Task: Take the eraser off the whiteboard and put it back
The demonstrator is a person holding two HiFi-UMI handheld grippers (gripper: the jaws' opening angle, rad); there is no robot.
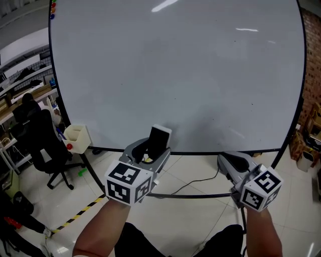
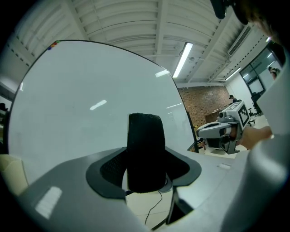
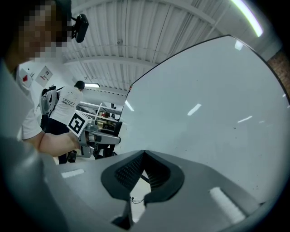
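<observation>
Left gripper [image 1: 152, 153] pinches the eraser [image 1: 160, 138] at lower centre, by the whiteboard's [image 1: 175, 70] bottom edge; wide board face open above. Eraser upright, long axis vertical. Right gripper [image 1: 226, 161] pressed together, lower right.

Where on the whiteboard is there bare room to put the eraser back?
Nearly the whole whiteboard is bare: middle, right side, and the strip above the bottom frame. Taken: top-left corner, with small magnets, and the lower-left edge by the beige box. The eraser, held in the left gripper, has bare board just above it.
</observation>
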